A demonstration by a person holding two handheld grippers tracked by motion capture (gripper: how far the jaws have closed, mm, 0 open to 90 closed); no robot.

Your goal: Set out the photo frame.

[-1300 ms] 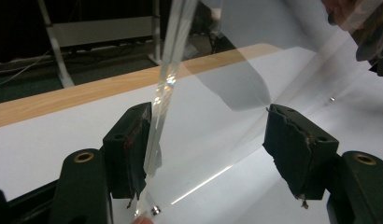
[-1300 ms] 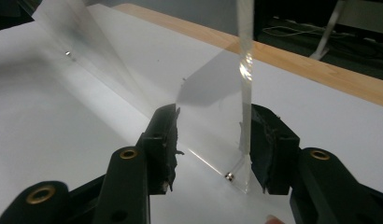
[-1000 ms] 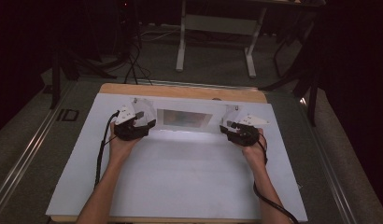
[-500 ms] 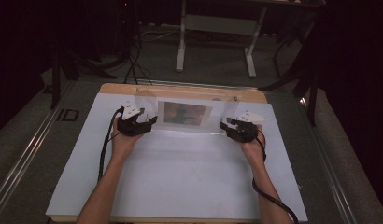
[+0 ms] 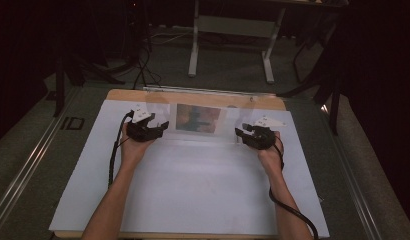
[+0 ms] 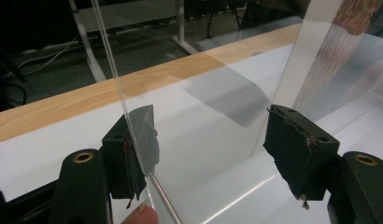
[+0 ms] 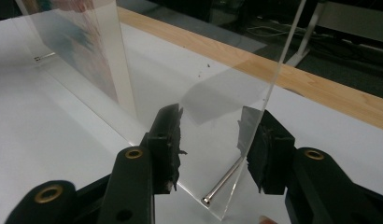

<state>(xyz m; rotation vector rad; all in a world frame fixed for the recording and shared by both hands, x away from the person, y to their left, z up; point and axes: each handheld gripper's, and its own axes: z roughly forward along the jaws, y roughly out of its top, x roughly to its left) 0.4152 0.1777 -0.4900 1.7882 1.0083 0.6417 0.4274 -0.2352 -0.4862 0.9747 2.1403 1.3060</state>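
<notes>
A clear acrylic picture frame (image 5: pixel 233 116) stands on edge across the far part of the white mat, with a reddish picture (image 5: pixel 200 118) in its middle. My left gripper (image 5: pixel 162 126) straddles the frame's left end. Its jaws are wide apart: one pad rests by the clear panel's edge (image 6: pixel 133 121) and the other pad (image 6: pixel 294 140) stands off it. My right gripper (image 5: pixel 240 133) straddles the frame's right end the same way. There the panel edge (image 7: pixel 269 93) lies close to one pad, with a gap to the other. A metal pin (image 7: pixel 222 186) sticks out at the panel's lower corner.
The white mat (image 5: pixel 193 190) covers a wooden table whose far edge (image 5: pixel 123 95) runs just behind the frame. A cable trails from each gripper along the forearms. Beyond the table are a white table base (image 5: pixel 230 30) and dark stands on the floor.
The frame has tipped up from a leaning, glare-filled pose to nearly upright, so its picture now shows. Both hands have stayed about where they were at its ends.
</notes>
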